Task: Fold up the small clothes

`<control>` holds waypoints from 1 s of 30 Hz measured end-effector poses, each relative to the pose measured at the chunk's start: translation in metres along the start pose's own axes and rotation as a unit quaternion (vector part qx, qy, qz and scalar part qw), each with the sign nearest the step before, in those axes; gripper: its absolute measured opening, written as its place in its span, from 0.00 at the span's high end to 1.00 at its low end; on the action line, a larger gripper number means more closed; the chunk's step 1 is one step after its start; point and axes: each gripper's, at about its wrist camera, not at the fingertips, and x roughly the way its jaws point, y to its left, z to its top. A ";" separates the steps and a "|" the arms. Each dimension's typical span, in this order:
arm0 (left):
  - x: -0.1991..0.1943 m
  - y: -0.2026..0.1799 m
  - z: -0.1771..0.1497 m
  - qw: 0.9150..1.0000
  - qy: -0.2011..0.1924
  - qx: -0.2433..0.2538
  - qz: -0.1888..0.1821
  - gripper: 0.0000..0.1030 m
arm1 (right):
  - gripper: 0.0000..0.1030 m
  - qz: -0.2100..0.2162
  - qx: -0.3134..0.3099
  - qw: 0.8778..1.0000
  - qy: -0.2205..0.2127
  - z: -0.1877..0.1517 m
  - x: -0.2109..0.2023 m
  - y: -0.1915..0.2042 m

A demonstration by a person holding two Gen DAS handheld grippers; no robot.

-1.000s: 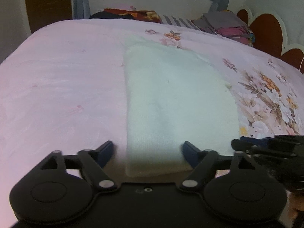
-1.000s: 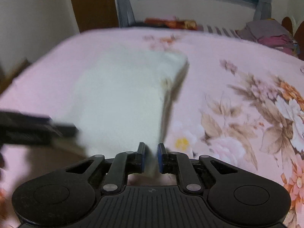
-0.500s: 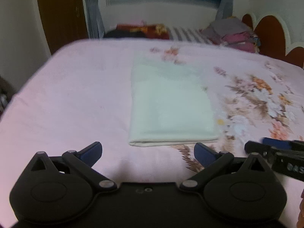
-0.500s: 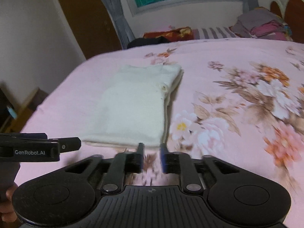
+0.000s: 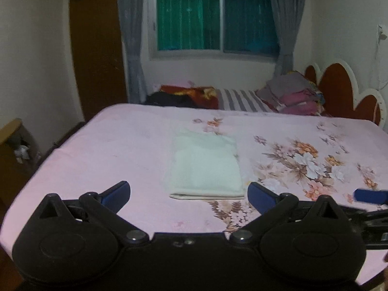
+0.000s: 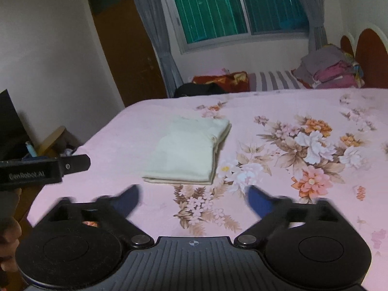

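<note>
A white cloth (image 5: 205,167) (image 6: 186,152) lies folded into a flat rectangle on the pink flowered bed (image 5: 116,145), with its layered edges toward me. My left gripper (image 5: 188,189) hangs open above the bed, short of the cloth's near edge, with nothing between its blue fingertips. My right gripper (image 6: 192,191) is blurred, its jaws opening wide with nothing between them; it too is short of the cloth. In the right wrist view the left gripper's finger (image 6: 72,163) juts in from the left. A blue fingertip (image 5: 368,195) of the right gripper shows in the left wrist view.
A heap of folded clothes (image 5: 293,94) and striped bedding (image 5: 240,99) lie at the far side, by a red headboard (image 5: 339,89). The bed's left edge drops to the floor, where a box (image 6: 55,143) stands. A person's hand (image 6: 8,237) holds the left gripper.
Both grippers have pulled back and risen away from the cloth. The right gripper let go of the cloth's near edge and spread its jaws. The left jaws widened a little.
</note>
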 end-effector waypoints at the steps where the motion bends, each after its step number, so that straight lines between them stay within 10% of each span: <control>1: -0.004 -0.002 -0.002 1.000 -0.003 0.000 0.012 0.00 | 0.00 0.001 -0.008 1.000 -0.009 0.000 -0.009 0.005; 30: -0.038 0.007 -0.014 0.999 0.021 -0.038 0.031 0.00 | 0.00 -0.043 -0.036 0.996 -0.066 -0.003 -0.058 0.024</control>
